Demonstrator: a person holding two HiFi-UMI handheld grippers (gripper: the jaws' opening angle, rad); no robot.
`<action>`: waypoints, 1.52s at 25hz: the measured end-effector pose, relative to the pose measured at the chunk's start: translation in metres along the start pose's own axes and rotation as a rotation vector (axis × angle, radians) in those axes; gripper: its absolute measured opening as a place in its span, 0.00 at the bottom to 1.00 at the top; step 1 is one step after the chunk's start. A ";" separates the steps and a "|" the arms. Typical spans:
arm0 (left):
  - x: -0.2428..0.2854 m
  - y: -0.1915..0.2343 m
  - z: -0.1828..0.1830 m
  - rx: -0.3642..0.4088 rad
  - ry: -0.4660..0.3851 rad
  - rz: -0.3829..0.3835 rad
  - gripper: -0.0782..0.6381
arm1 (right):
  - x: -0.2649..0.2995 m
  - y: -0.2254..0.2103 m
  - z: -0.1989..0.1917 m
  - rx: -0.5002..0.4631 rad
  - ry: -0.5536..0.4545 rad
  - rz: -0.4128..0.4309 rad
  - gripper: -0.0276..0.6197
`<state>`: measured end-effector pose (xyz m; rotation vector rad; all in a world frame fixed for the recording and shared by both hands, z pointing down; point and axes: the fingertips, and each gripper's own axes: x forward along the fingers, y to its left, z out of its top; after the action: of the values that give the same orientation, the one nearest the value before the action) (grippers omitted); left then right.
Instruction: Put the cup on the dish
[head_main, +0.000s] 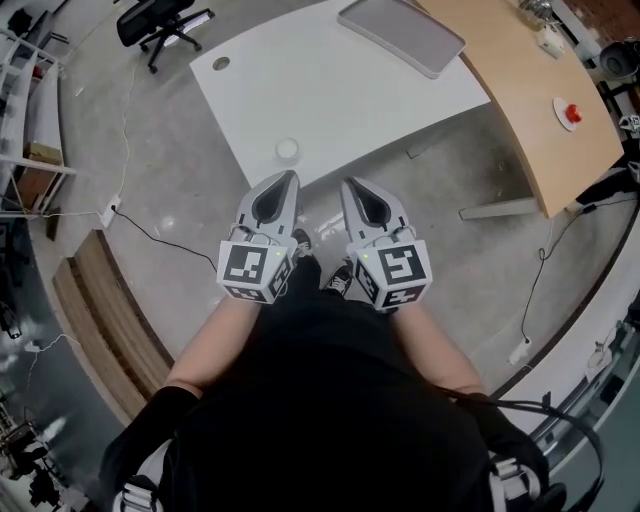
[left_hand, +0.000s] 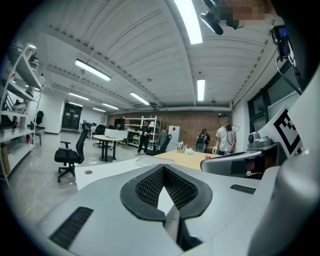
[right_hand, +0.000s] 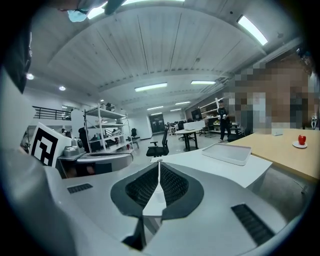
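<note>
1. Left gripper (head_main: 289, 180): a grey, smooth plastic body tapering to a point, with a cube of black-and-white square markers at its rear. In the left gripper view, the left gripper (left_hand: 163, 167) has its black, fine-meshed pads (left_hand: 147, 187) pressed together at the tips. Nothing is between them.
2. Right gripper (head_main: 351, 185): the same build as the left. In the right gripper view, the right gripper (right_hand: 159, 164) has its ribbed black pads (right_hand: 175, 184) meeting along a thin seam. It is closed and empty.
3. The two grippers are held side by side over the polished grey concrete floor (head_main: 180, 180), pointing toward the white, matte, rectangular table (head_main: 340, 90).
4. Small white round cup (head_main: 287, 149): it stands near the table's near edge, just beyond the left gripper's tips and apart from them.
5. Small white round dish (head_main: 563, 116): it sits on the light wooden table (head_main: 530, 70) at far right, well apart from the cup. It bears a red rounded object (head_main: 572, 111).
6. Flat grey rectangular tray with rounded corners (head_main: 400, 33): it lies on the far right part of the white table.
7. Black wheeled office chair (head_main: 160, 22): it stands on the floor at far left.
</note>
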<state>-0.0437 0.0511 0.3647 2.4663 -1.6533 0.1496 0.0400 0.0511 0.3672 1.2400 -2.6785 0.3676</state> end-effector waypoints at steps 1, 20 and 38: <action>0.004 0.006 -0.001 0.000 0.000 0.001 0.12 | 0.007 -0.001 -0.001 -0.002 0.005 0.002 0.07; 0.066 0.114 -0.052 -0.050 0.080 -0.029 0.12 | 0.150 0.004 -0.032 -0.041 0.141 0.034 0.07; 0.105 0.170 -0.121 -0.019 0.142 0.045 0.12 | 0.219 0.008 -0.120 -0.085 0.315 0.230 0.32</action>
<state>-0.1593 -0.0837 0.5157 2.3460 -1.6429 0.3055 -0.1006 -0.0681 0.5355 0.7772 -2.5344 0.4346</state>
